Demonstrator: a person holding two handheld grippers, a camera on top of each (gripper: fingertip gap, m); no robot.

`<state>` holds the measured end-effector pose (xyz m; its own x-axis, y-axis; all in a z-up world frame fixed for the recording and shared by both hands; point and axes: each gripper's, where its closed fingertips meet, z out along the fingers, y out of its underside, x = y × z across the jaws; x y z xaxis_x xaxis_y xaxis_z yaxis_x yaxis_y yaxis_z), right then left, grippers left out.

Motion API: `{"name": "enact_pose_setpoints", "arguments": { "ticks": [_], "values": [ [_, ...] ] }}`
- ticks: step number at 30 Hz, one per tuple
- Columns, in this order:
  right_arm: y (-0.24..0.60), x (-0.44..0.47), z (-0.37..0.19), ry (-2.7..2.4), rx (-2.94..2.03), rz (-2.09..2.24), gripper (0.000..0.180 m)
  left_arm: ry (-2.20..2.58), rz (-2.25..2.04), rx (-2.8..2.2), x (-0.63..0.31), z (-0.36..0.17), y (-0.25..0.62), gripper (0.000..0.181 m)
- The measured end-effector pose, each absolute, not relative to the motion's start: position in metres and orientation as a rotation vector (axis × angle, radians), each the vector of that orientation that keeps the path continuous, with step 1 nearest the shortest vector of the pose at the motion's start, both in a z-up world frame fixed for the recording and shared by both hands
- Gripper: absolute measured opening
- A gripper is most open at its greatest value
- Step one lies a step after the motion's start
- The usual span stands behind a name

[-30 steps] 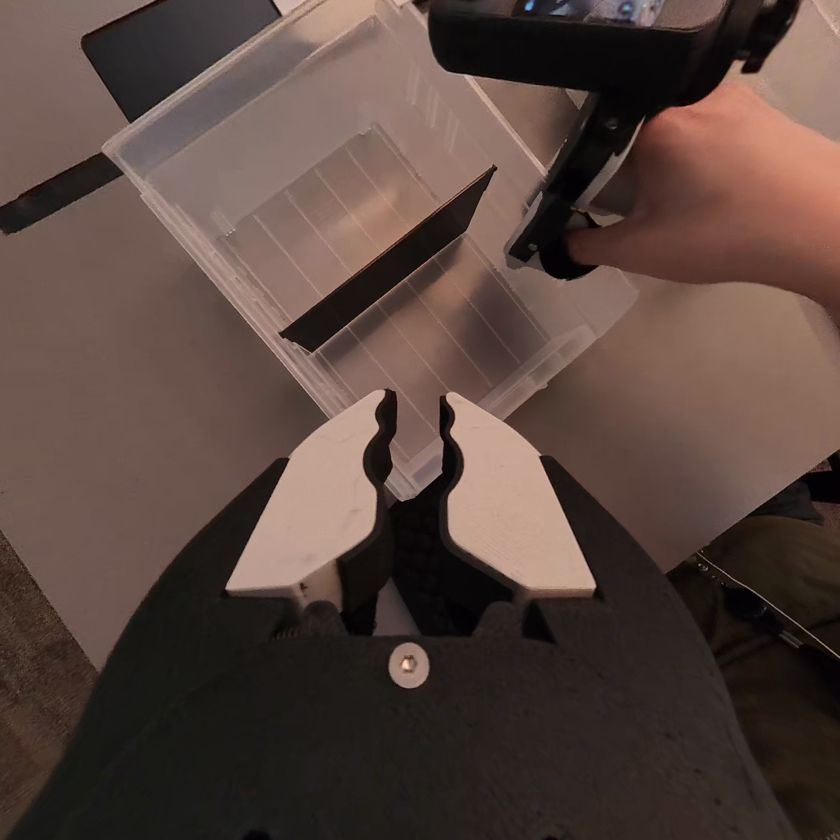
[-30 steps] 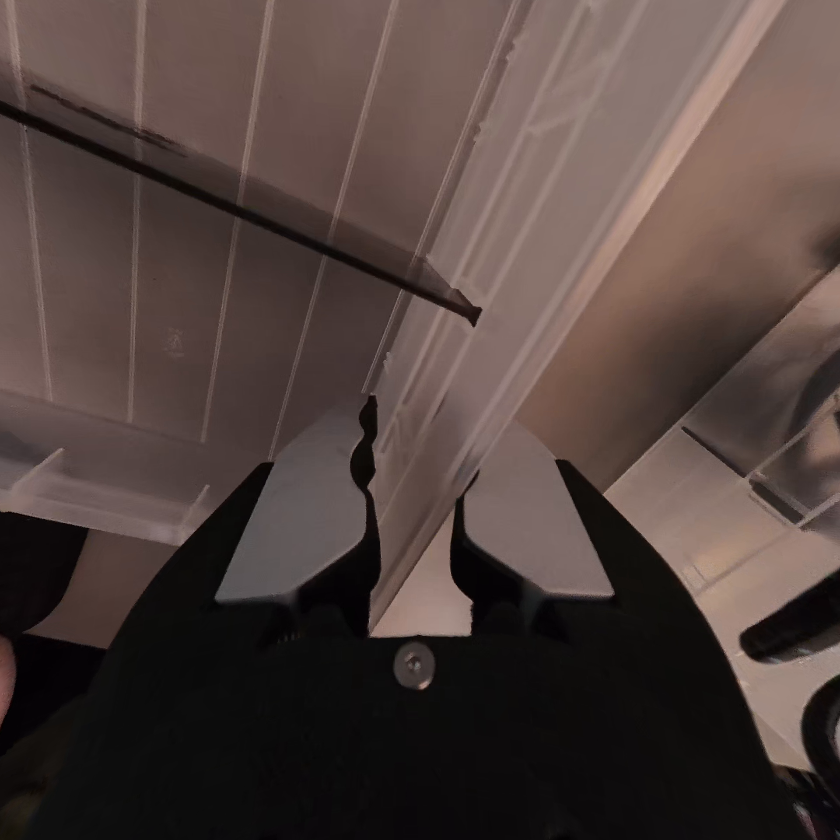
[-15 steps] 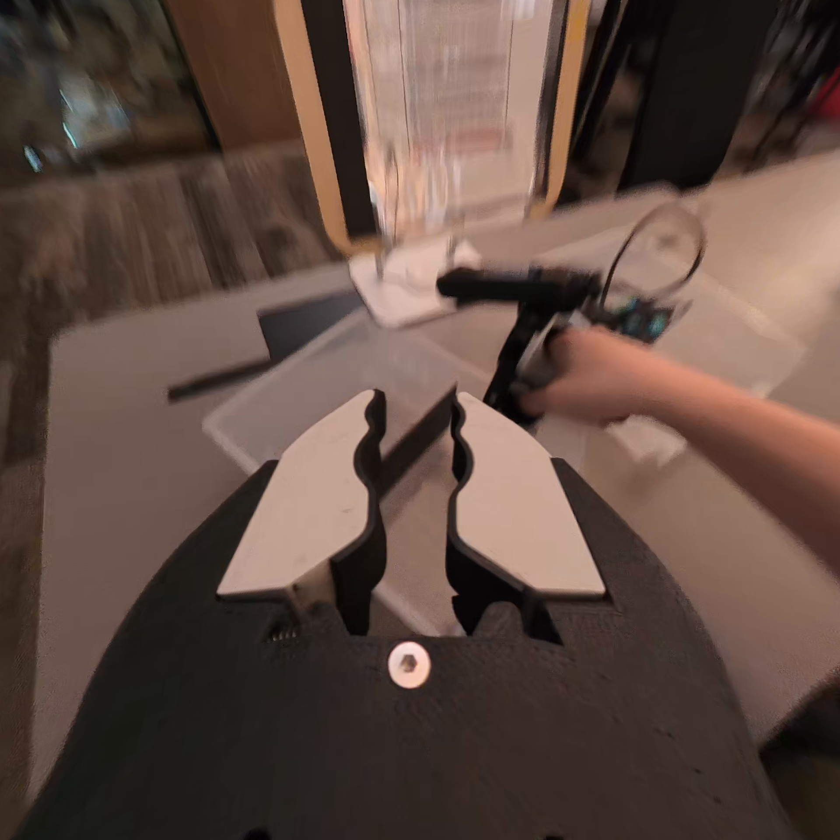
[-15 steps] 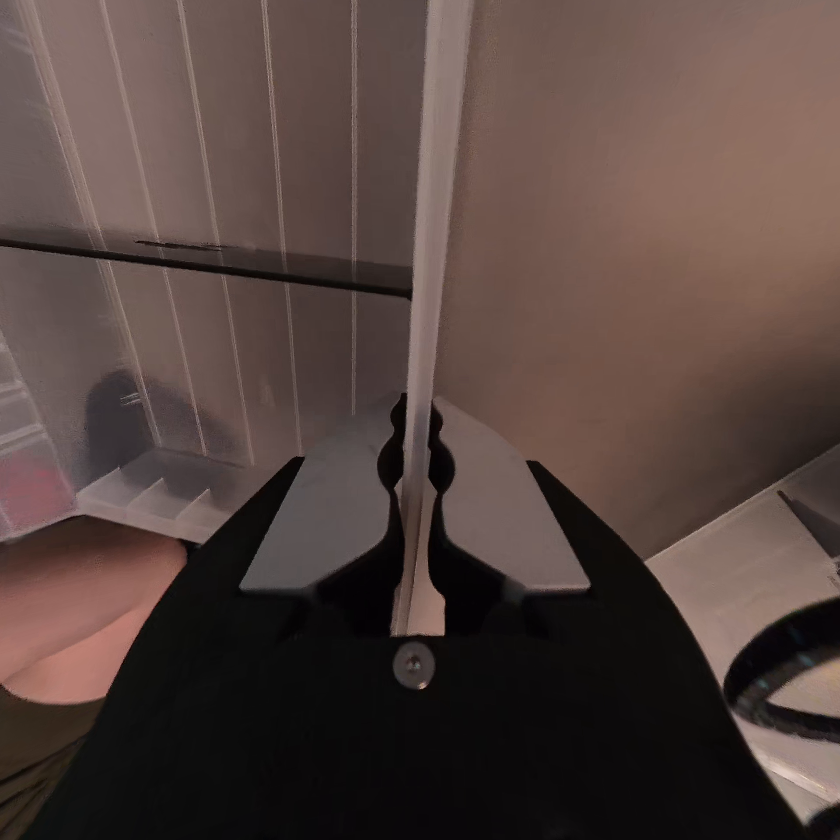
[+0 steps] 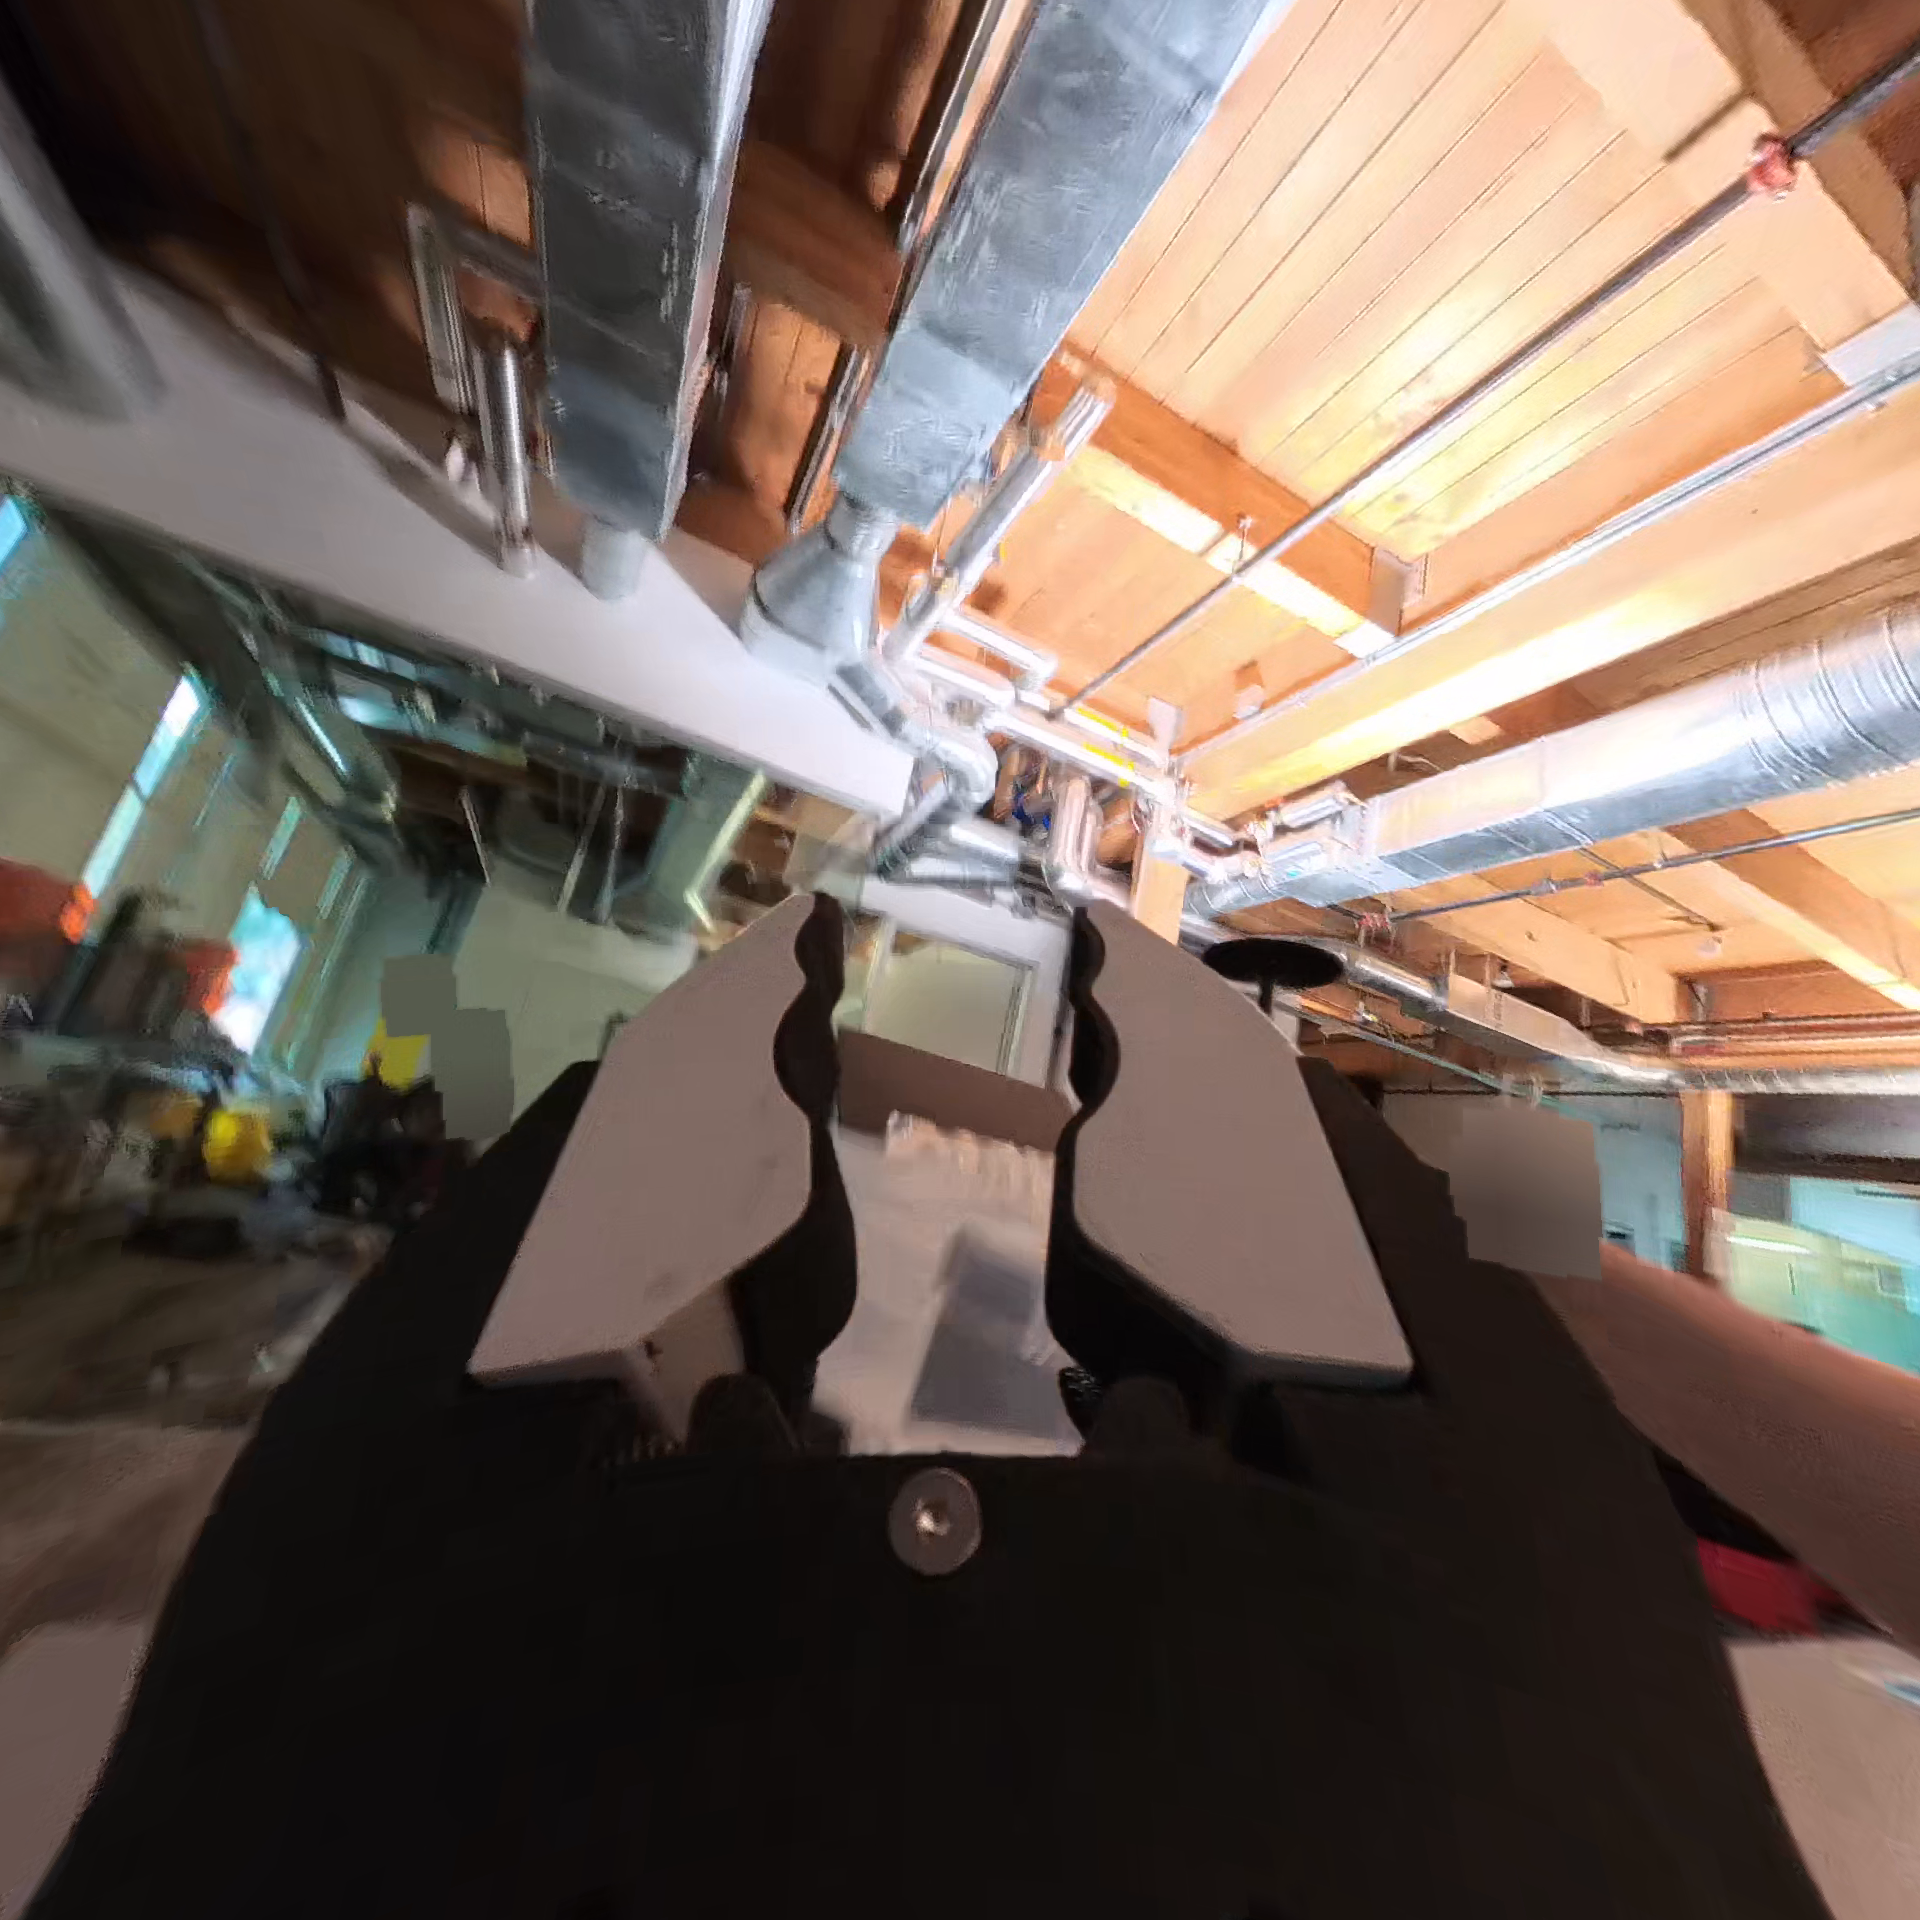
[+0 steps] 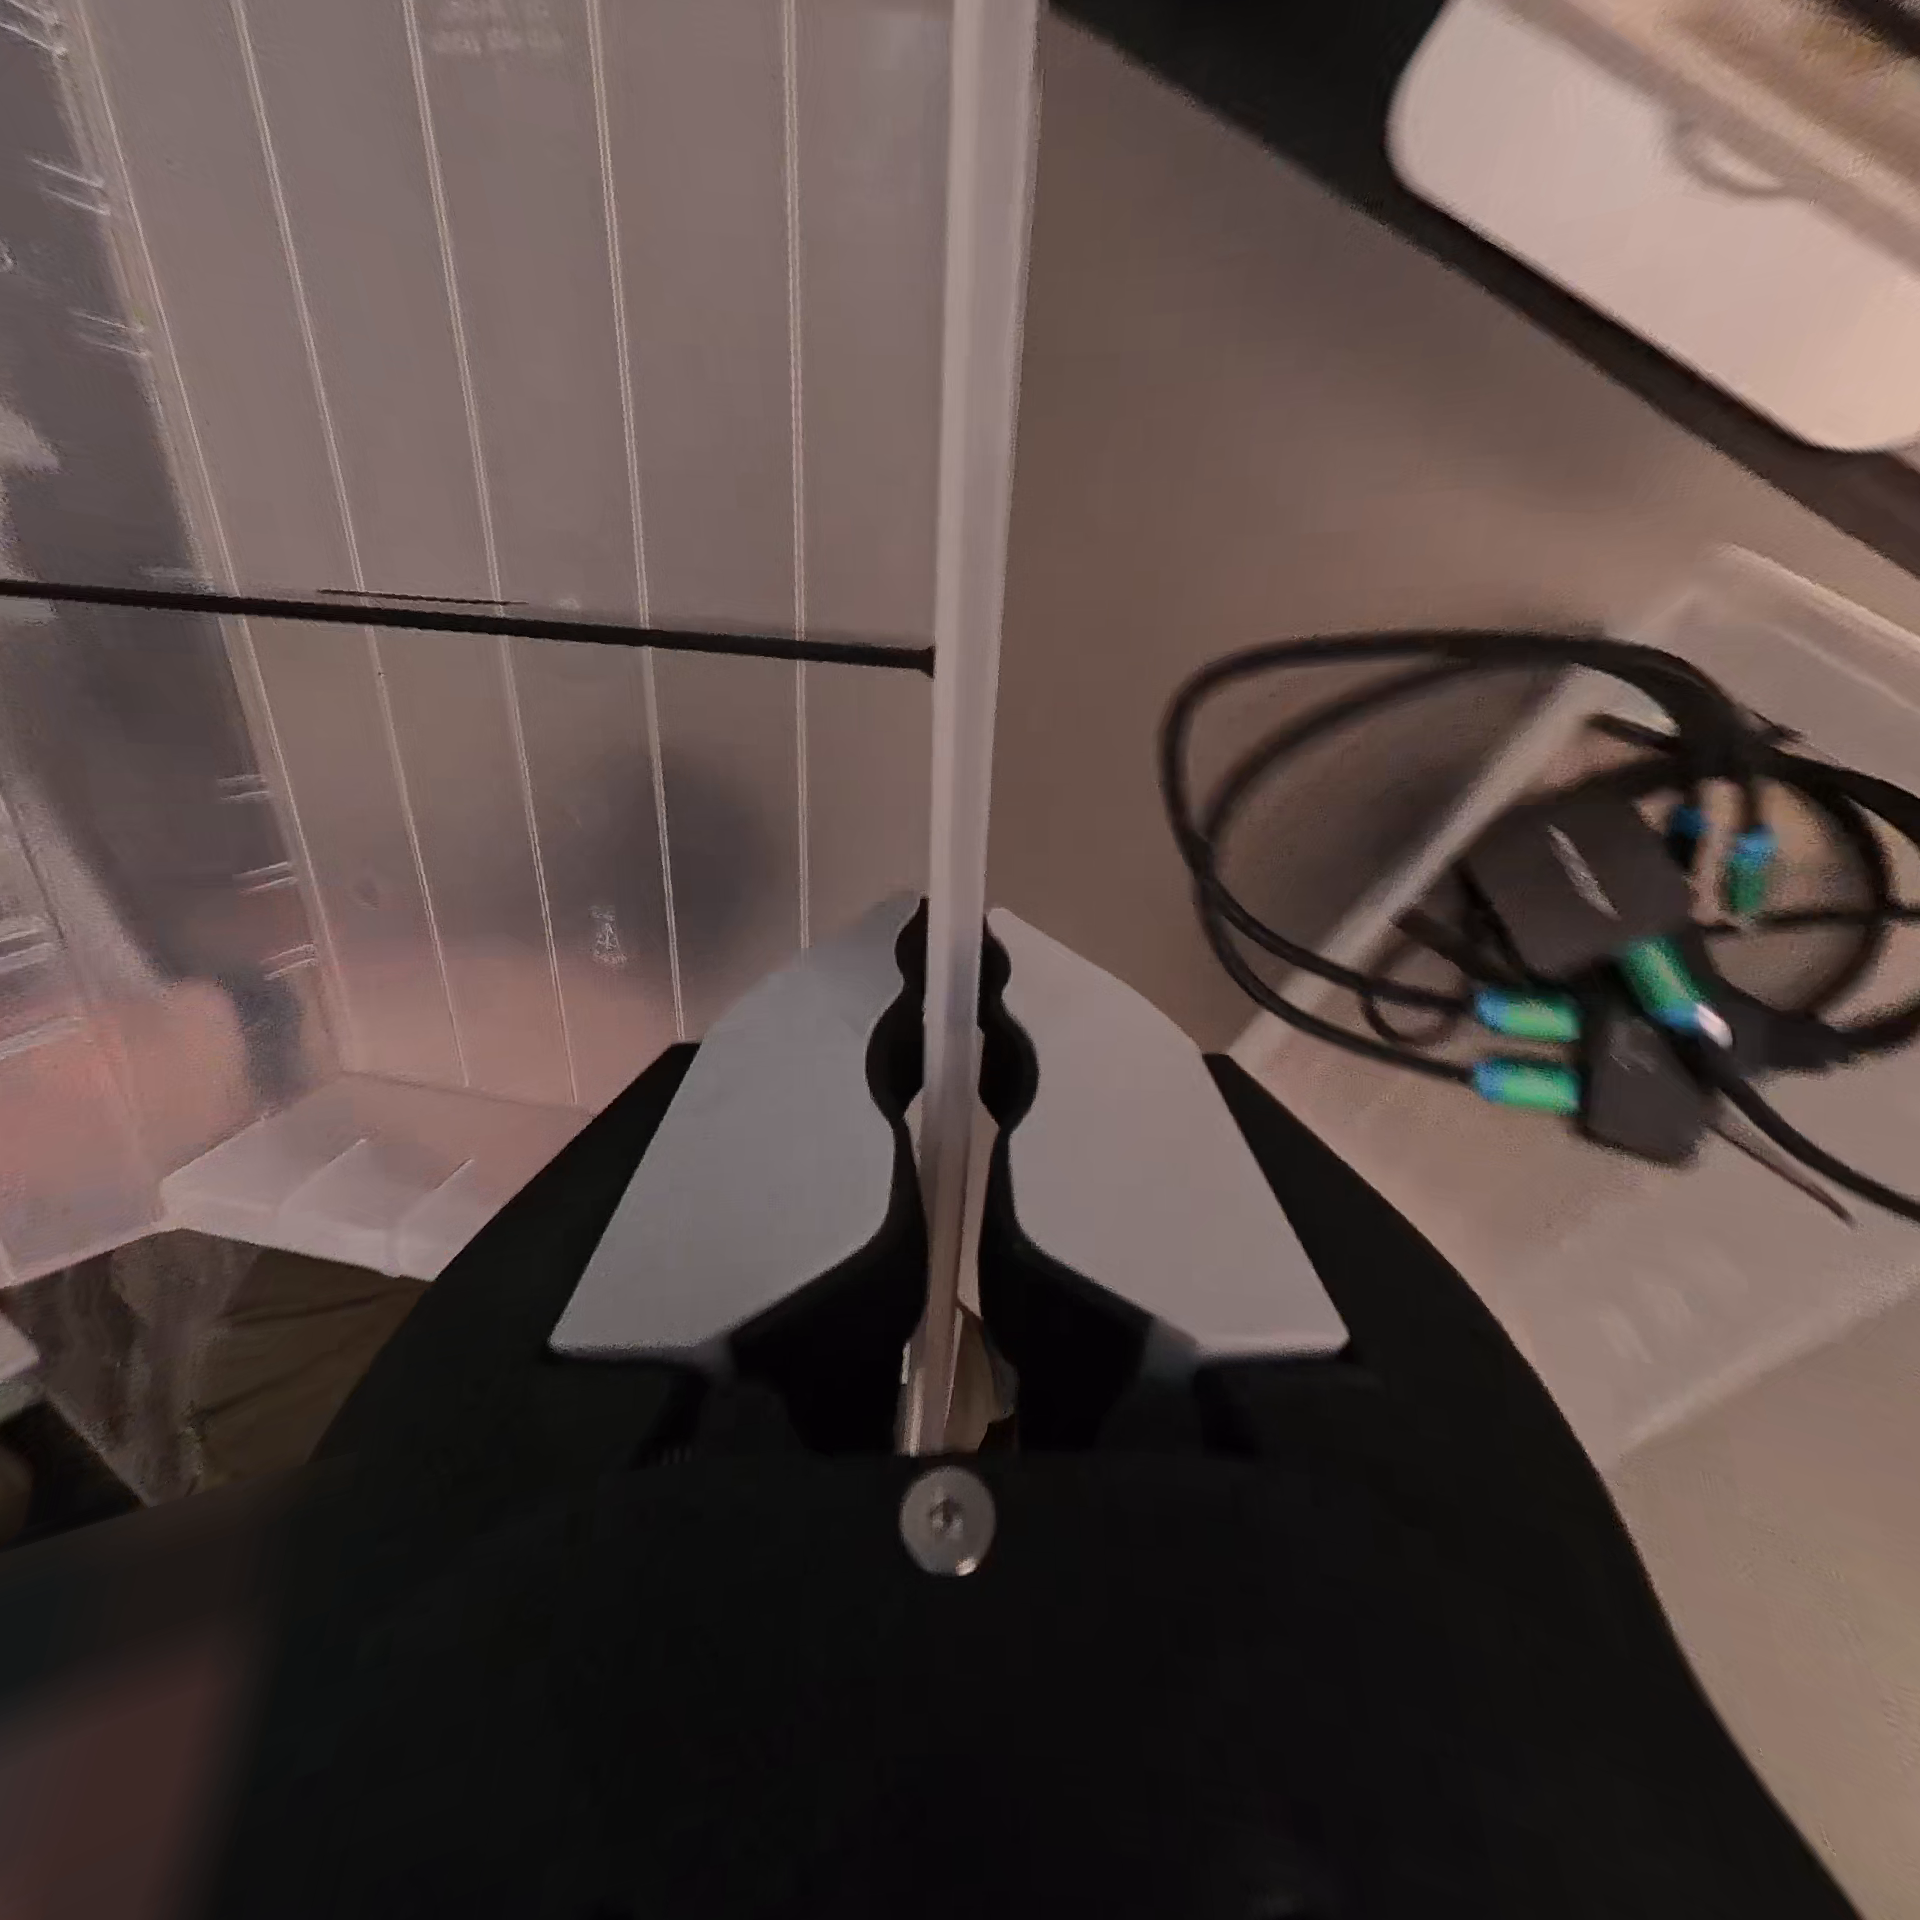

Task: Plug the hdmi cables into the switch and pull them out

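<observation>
In the right wrist view my right gripper is shut on the upright side wall of a clear plastic bin. The bin has a thin black divider across its inside. To the right, a bundle of black HDMI cables with green-and-blue plug ends lies with a black switch box on a clear tray. In the left wrist view my left gripper is open, holds nothing and points up at the ceiling. A blurred clear shape shows between its fingers; I cannot tell what it is.
A white rounded object lies at the far right of the grey table. A person's forearm crosses the lower right of the left wrist view. Above are wooden beams and silver ducts.
My left gripper has swung from the table and bin up to the ceiling. My right gripper has closed on the bin wall, kept it, and turned so the cables show at right.
</observation>
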<state>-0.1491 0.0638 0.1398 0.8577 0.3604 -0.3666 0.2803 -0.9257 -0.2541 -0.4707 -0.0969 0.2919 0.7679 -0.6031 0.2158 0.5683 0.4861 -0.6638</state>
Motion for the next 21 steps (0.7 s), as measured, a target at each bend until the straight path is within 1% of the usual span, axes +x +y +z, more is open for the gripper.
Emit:
{"name": "enact_pose_setpoints", "arguments": {
  "ticks": [1,4,5,6,7,8,11,13,17,19,21],
  "values": [
    [0.059,-0.123,0.154,-0.447,-2.823,0.615,0.006,0.057,-0.781,-0.846,-0.471,0.286,-0.083,0.044],
    [0.042,-0.029,0.183,-0.249,-2.775,0.565,0.006,0.151,-1.016,-1.098,-0.443,0.256,-0.029,0.061],
    [0.034,0.004,0.187,-0.164,-2.758,0.545,0.006,0.188,-1.07,-1.196,-0.427,0.241,-0.008,0.065],
    [0.025,0.037,0.187,-0.065,-2.744,0.531,0.006,0.205,-1.108,-1.295,-0.413,0.223,0.015,0.076],
    [0.015,0.071,0.183,0.035,-2.732,0.519,0.006,0.213,-1.134,-1.396,-0.4,0.202,0.039,0.083],
    [0.003,0.103,0.177,0.129,-2.719,0.508,0.006,0.22,-1.152,-1.501,-0.386,0.178,0.062,0.084],
    [-0.036,0.192,0.144,0.378,-2.694,0.435,0.005,0.233,-1.186,-1.771,-0.345,0.109,0.107,0.093],
    [-0.064,0.243,0.116,0.523,-2.681,0.367,0.005,0.333,-1.221,-1.915,-0.305,0.074,0.111,0.097],
    [-0.115,0.318,0.053,0.753,-2.662,0.261,0.006,0.557,-1.432,-2.041,-0.21,0.043,0.078,0.105],
    [-0.135,0.339,0.021,0.843,-2.662,0.255,0.006,0.607,-1.397,-2.104,-0.173,0.03,0.064,0.122],
    [-0.151,0.352,-0.008,0.908,-2.674,0.267,0.007,0.609,-1.359,-2.063,-0.139,0.025,0.052,0.125]
  ]
}}
